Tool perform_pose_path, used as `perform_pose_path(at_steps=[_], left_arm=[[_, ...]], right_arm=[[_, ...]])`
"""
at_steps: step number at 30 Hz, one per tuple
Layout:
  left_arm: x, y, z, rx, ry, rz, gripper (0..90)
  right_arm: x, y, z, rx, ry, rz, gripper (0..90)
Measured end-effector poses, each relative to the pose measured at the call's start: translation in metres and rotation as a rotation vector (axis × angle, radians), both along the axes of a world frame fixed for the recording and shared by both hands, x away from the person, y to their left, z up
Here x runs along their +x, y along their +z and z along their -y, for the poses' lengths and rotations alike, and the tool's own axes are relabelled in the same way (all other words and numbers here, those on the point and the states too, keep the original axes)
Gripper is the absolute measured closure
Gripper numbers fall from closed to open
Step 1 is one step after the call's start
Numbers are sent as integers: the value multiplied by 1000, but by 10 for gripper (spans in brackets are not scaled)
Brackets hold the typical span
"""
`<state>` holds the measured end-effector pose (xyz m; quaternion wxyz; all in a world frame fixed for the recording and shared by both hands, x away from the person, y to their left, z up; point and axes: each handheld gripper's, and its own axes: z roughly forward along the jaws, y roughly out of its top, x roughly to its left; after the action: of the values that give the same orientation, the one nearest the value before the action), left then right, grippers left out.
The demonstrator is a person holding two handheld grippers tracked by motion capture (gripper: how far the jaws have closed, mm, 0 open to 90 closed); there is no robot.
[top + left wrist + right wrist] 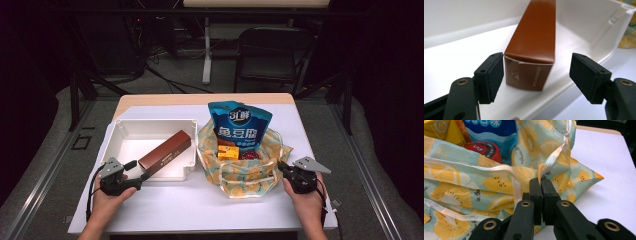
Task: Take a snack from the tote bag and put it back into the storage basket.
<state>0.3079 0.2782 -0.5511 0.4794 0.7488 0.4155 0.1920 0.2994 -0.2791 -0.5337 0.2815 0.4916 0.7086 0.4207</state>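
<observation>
Up close, right tongs (541, 182) pinch the bag's strap (554, 157).

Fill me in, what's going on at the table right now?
A person works with a gripper in each hand. The left gripper stands open around the end of a brown box; one pad sits against it, the other is clear. The box lies propped on the rim of a white bin. The right gripper is shut on the edge of a lemon-print cloth bag holding a blue snack pouch and a red-lidded tin.
</observation>
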Motion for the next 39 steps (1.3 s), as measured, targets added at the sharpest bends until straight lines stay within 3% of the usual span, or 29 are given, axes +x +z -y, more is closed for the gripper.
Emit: perform_pose_path(at_steps=[2, 4, 5, 6, 8, 9, 11, 12, 17, 19, 26, 31, 39], left_arm=[[-9, 3, -2, 0, 42, -2, 322], [-15, 5, -4, -36, 49, 6, 475], [-17, 7, -5, -49, 44, -12, 600], [-17, 7, -5, -81, 15, -26, 785], [-16, 5, -1, -121, -22, -38, 900], [-15, 4, 1, -103, -50, -63, 900], [-13, 1, 8, -76, -52, -80, 900], [-12, -1, 12, -49, -28, -89, 900], [-4, -6, 15, -27, 72, -114, 900], [-2, -7, 17, -1, 106, -118, 900], [9, -8, 19, -3, 195, -122, 900], [20, -4, 18, -45, 217, -137, 900], [36, 3, 24, -67, 253, -163, 900]], right_arm=[[0, 0, 1, 3, 0, 0, 888], [1, 0, 0, 22, 1, 11, 888], [0, 0, 1, 16, 3, 7, 887], [0, 1, 1, 17, 0, 7, 887], [0, 2, 1, 18, -6, 8, 887], [0, 2, 1, 21, -3, 8, 887], [0, 2, 0, 27, -4, 11, 887], [0, 2, 0, 27, -6, 10, 887], [1, -2, -3, 44, -6, 16, 887], [0, 0, -1, 11, 1, -1, 888], [0, -1, 1, 18, -5, 1, 888], [1, -1, 2, 19, -9, 0, 889], [1, -2, 2, 24, -14, -1, 890]])
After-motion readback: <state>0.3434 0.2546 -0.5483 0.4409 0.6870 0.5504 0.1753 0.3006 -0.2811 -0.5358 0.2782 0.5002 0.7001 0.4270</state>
